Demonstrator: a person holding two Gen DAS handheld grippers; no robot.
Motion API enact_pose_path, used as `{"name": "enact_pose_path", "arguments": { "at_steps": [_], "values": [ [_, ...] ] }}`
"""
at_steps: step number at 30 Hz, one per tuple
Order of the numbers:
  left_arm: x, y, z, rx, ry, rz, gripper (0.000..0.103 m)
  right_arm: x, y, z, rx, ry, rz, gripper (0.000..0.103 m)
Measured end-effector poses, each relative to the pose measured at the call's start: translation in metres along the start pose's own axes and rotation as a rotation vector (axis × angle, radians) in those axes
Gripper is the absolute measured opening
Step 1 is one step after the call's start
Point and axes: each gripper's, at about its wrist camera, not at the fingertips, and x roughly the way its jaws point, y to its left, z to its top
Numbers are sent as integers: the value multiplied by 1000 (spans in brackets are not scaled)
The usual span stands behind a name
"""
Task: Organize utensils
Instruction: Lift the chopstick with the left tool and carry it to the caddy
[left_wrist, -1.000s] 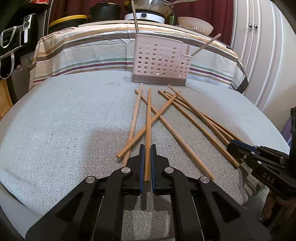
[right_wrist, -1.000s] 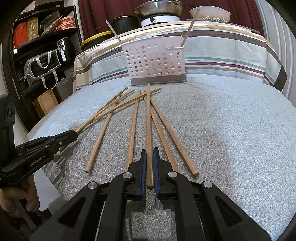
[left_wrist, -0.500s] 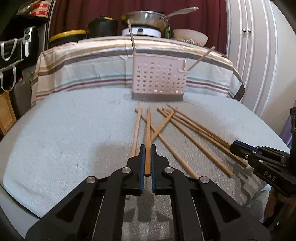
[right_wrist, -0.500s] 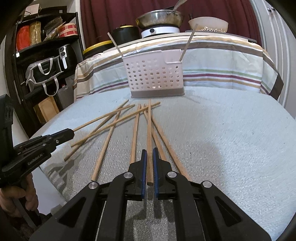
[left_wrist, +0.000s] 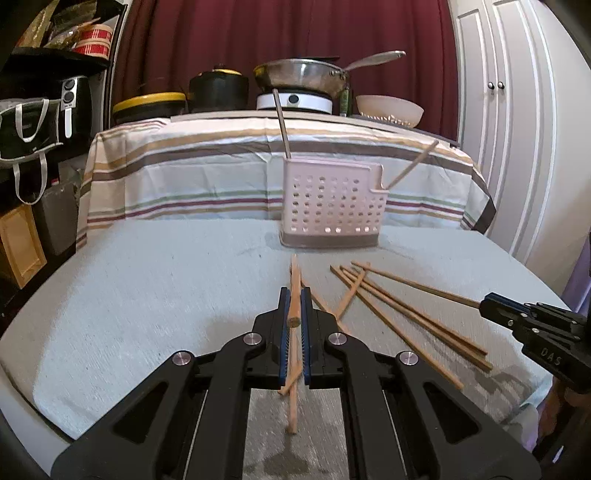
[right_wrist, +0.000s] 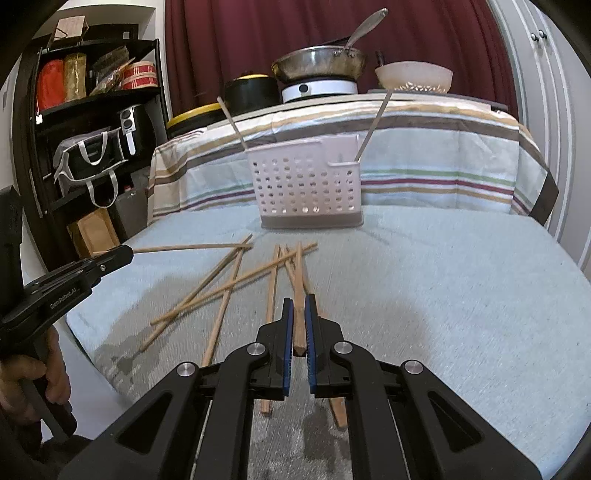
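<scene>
the pale grey cloth-covered table (left_wrist: 147, 295) fills the lower half of both views, with a striped-cloth counter (left_wrist: 221, 177) behind it across the middle. on that counter sit a steel frying pan (left_wrist: 306, 74) on a white hotplate, a black pot, and a cream bowl at the upper right. a black shelf unit (right_wrist: 74, 129) with bags stands at the left edge of the right wrist view.

the pale pink perforated plastic utensil caddy (left_wrist: 332, 206) stands upright on the table just right of centre, with one chopstick poking up from each end.

the loose wooden chopsticks (left_wrist: 406, 314) lie crossed on the cloth below the caddy, toward the lower right in the left wrist view and centre-left in the right wrist view.

the left gripper (left_wrist: 294, 325) is at bottom centre, jaws clamped on one wooden chopstick (left_wrist: 294, 295) that points at the caddy, lifted off the cloth. the right gripper (right_wrist: 299, 332) has its jaws pinched on another single chopstick (right_wrist: 298, 288), same deal.

a hand (right_wrist: 33, 384) shows at the lower left of the right wrist view.
</scene>
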Motion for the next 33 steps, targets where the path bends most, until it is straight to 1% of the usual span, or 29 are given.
{"name": "enact_pose_path", "arguments": {
  "at_steps": [10, 17, 33],
  "values": [
    [1, 9, 27, 12, -68, 18, 6, -3, -6, 19, -5, -31, -11, 7],
    [6, 13, 56, 26, -110, 13, 6, -1, -10, 42, -15, -54, -13, 7],
    [33, 26, 100, -1, -119, -25, 6, 19, -9, 98, -44, -131, 11, 7]
  ]
}}
